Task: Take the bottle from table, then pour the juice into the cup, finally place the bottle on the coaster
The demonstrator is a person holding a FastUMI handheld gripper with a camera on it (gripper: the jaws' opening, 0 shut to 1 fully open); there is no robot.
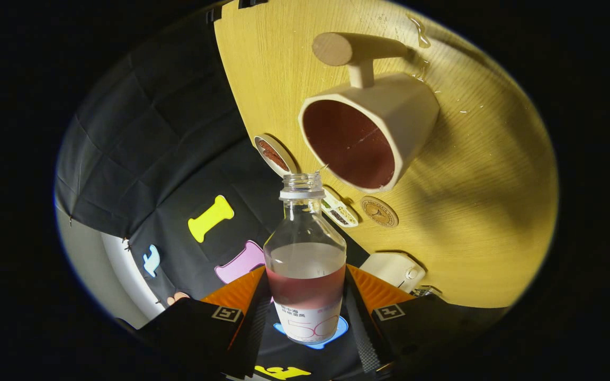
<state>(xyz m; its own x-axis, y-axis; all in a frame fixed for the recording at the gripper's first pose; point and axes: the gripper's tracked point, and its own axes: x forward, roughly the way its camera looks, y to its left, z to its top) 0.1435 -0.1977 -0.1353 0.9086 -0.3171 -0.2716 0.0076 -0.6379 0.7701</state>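
Between the gripper point(305, 312) fingers, closed against both sides of it, the uncapped bottle point(305, 264) sits part-full of reddish juice, its mouth just short of the cup point(369, 132) holding red liquid, coaster point(378, 211) on the wooden table point(485, 211) nearby.

The clear bottle point(305, 259), uncapped and partly full of reddish juice, is clamped between the gripper point(305, 312) fingers, its open mouth just short of the cup point(371, 129). The pale cup holds red juice, and the round coaster point(378, 211) lies just beside the cup.
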